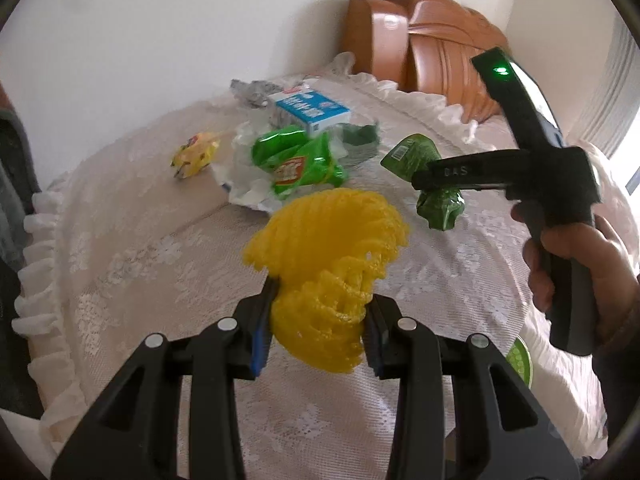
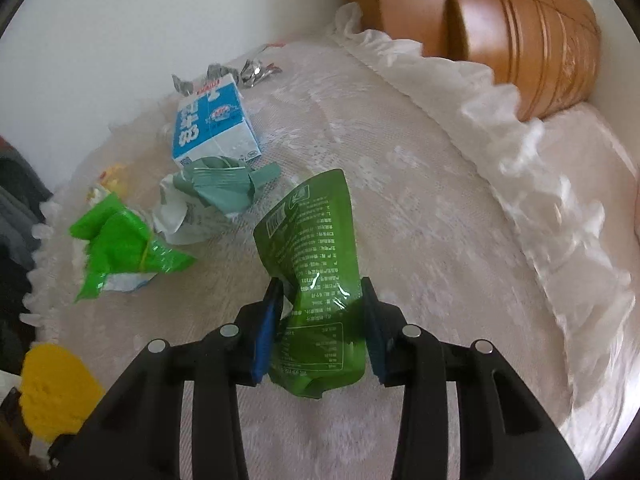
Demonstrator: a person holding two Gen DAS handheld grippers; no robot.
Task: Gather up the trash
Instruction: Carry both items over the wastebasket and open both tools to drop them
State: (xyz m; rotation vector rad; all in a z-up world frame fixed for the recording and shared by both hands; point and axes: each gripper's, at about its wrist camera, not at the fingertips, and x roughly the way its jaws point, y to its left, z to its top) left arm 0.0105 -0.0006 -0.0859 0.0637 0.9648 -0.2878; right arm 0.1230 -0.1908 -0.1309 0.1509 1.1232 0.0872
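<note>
Pickup step: left tool (image 1: pixel 320 322) clamped on yellow foam net (image 1: pixel 328 264), right tool (image 2: pixel 320 326) clamped on green pouch (image 2: pixel 316 276). Carton (image 2: pixel 212 120), wrappers left on bed (image 2: pixel 400 200). Next: drop-off needed; bin not seen.

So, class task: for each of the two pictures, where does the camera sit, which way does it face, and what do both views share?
Left wrist: on the left gripper, facing down along its fingers, shut on a yellow foam net; the right gripper and the hand holding it show.
Right wrist: on the right gripper, facing down, shut on a dark green pouch.
Shared: lace bedcover, blue milk carton, bright green wrapper, headboard, pouch, net.
</note>
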